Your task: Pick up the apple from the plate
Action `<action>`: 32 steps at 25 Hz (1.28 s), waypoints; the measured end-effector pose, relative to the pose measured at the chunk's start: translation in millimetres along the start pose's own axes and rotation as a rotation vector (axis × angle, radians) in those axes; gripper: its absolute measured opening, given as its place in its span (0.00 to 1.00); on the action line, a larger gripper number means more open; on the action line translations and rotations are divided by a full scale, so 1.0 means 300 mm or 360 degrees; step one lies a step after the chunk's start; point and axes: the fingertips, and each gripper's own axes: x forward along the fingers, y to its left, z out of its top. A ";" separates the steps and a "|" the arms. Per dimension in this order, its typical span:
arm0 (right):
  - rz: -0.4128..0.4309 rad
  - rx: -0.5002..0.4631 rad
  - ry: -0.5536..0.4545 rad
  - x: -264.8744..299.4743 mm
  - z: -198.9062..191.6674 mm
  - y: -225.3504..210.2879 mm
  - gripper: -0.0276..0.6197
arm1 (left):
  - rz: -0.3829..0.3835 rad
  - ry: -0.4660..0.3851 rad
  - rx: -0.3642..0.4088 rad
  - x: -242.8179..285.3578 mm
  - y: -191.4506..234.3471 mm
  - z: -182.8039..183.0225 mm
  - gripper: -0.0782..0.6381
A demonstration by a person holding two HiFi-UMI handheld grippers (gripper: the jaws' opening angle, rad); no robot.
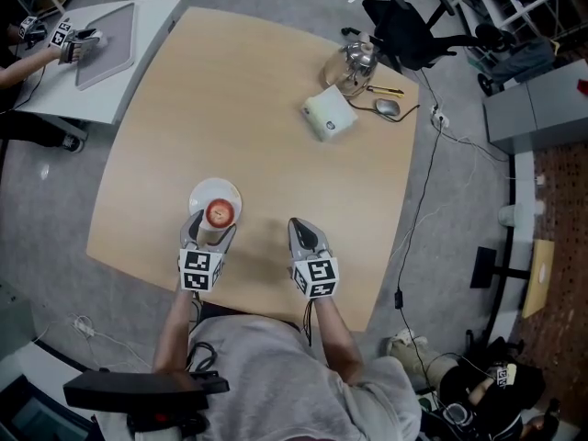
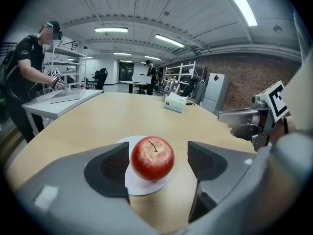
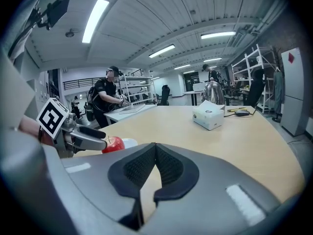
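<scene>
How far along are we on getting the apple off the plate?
Done: the left gripper is lined up, its open jaws standing either side of the apple. In hand: nothing is gripped; the pads are clear of the apple, which sits on the white plate. Left: close on the apple and lift it off. The right gripper is shut and empty, off to the side.

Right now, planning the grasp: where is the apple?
Head view, lower left: the apple sits on the white plate, between the left gripper's open jaws.
</scene>
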 end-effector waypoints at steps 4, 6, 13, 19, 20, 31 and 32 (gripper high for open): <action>-0.0012 0.0012 0.0007 0.002 -0.002 -0.008 0.05 | -0.0008 0.0038 -0.0003 0.019 0.004 -0.022 0.69; -0.0021 0.0020 0.0010 0.004 -0.004 -0.015 0.05 | -0.0014 0.0054 0.0005 0.030 0.006 -0.029 0.71; -0.0041 0.0035 0.0021 0.008 -0.010 -0.039 0.05 | -0.0017 0.0089 0.0021 0.067 0.002 -0.041 0.76; -0.0046 0.0049 0.0034 0.020 -0.019 -0.043 0.05 | -0.0020 0.0118 0.0004 0.085 0.012 -0.058 0.76; -0.0047 0.0050 0.0035 0.023 -0.020 -0.045 0.05 | -0.0020 0.0121 -0.0001 0.089 0.013 -0.061 0.76; -0.0049 0.0042 0.0046 0.043 -0.030 -0.052 0.05 | 0.0016 0.0137 0.0050 0.112 0.027 -0.082 0.70; -0.0048 0.0043 0.0046 0.043 -0.030 -0.054 0.05 | 0.0022 0.0135 0.0045 0.113 0.028 -0.082 0.69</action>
